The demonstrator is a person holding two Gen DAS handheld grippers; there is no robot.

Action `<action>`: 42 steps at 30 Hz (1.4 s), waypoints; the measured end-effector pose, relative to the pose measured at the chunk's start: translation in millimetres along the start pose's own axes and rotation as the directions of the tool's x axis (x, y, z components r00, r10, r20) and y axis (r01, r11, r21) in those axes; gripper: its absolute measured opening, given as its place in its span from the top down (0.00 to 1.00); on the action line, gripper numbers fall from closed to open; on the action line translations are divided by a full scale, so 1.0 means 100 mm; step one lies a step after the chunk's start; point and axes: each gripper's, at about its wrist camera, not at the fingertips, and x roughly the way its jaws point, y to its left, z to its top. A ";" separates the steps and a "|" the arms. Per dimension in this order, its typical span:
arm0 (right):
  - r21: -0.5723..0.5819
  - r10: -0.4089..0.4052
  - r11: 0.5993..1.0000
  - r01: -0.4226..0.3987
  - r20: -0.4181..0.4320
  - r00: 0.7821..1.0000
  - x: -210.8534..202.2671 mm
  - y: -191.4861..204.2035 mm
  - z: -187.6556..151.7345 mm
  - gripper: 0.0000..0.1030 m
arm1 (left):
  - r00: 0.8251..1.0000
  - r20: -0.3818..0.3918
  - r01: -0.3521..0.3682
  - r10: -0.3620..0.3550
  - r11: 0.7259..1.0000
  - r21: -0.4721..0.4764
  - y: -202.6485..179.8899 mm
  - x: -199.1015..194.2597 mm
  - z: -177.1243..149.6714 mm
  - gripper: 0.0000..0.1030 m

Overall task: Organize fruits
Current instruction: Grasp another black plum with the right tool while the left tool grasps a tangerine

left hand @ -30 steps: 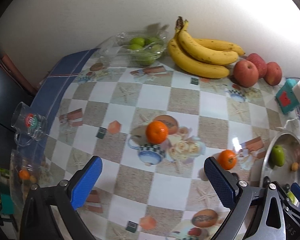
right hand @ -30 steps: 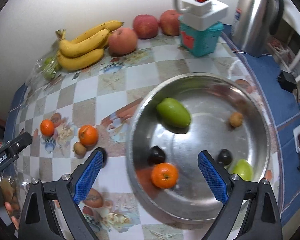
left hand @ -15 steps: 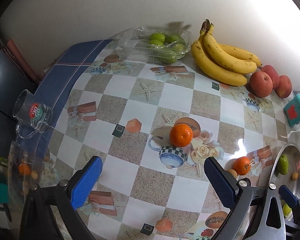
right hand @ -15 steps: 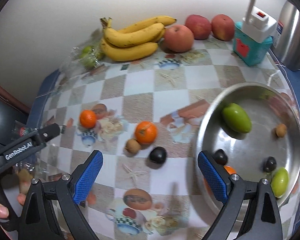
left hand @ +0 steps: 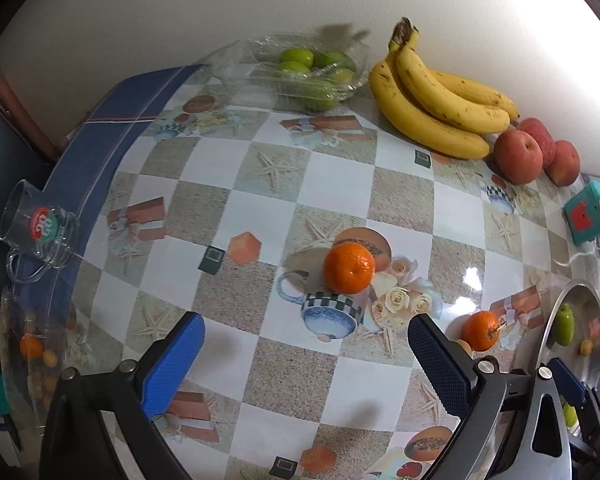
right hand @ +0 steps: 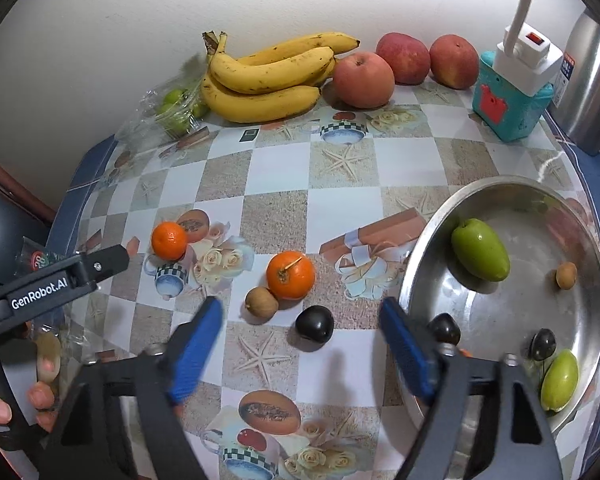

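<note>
My left gripper (left hand: pixel 306 354) is open and empty above the tablecloth, just short of an orange mandarin (left hand: pixel 349 267). My right gripper (right hand: pixel 302 342) is open and empty, with a dark plum (right hand: pixel 314 324) lying on the table between its fingers. A second mandarin (right hand: pixel 290 274) and a small brown fruit (right hand: pixel 261 301) lie just beyond the plum. The steel bowl (right hand: pixel 428 248) at the right holds a green mango (right hand: pixel 480 249), a smaller green fruit (right hand: pixel 559 379), two dark plums and a small brown fruit. The left gripper also shows in the right wrist view (right hand: pixel 112 258).
Bananas (right hand: pixel 268 76), three red apples (right hand: pixel 363 79) and a clear tray of green fruits (left hand: pixel 312 76) line the wall. A teal box with a white plug (right hand: pixel 512 92) and a steel flask (right hand: pixel 592 84) stand at the back right. A glass mug (left hand: pixel 40 228) sits at the table's left edge.
My right gripper has swung left from over the bowl to over the dark plum on the table. My left gripper has drawn nearer the mandarin. Both stay open.
</note>
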 end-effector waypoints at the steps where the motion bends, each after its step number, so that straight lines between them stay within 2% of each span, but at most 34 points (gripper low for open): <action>1: -0.001 -0.004 1.000 0.004 -0.006 1.000 0.02 0.00 0.00 0.25 | 1.000 -0.001 0.001 -0.001 1.000 0.002 -0.01 0.02 0.00 0.00; 5: -0.012 -0.001 1.000 0.001 -0.024 1.000 0.08 0.02 -0.02 0.36 | 1.000 -0.002 0.009 -0.009 1.000 0.003 -0.02 0.09 0.04 0.01; 7: -0.016 -0.001 1.000 0.001 -0.031 1.000 0.11 0.02 -0.02 0.38 | 1.000 0.004 0.015 -0.015 1.000 0.005 -0.02 0.12 0.06 0.02; 10: -0.015 0.001 1.000 -0.002 -0.044 0.999 0.15 0.03 -0.03 0.47 | 1.000 0.017 0.018 -0.019 1.000 0.016 -0.03 0.16 0.08 0.10; 15: -0.016 -0.004 1.000 0.003 -0.085 0.996 0.25 0.02 -0.05 0.57 | 0.999 0.023 0.024 -0.026 0.998 0.052 -0.13 0.27 0.09 0.16; 21: -0.035 -0.017 0.999 0.013 -0.108 0.994 0.30 0.05 -0.07 0.61 | 0.999 0.039 0.014 -0.017 0.996 0.090 -0.21 0.35 0.12 0.21; 29: -0.038 -0.023 0.999 0.018 -0.136 0.990 0.38 0.03 -0.11 0.64 | 1.000 0.026 0.015 -0.017 0.997 0.071 -0.15 0.48 0.18 0.30; 42: -0.043 -0.062 0.997 0.056 -0.136 0.989 0.42 -0.01 -0.11 0.71 | 0.998 0.022 0.057 -0.059 0.995 0.086 -0.22 0.58 0.15 0.54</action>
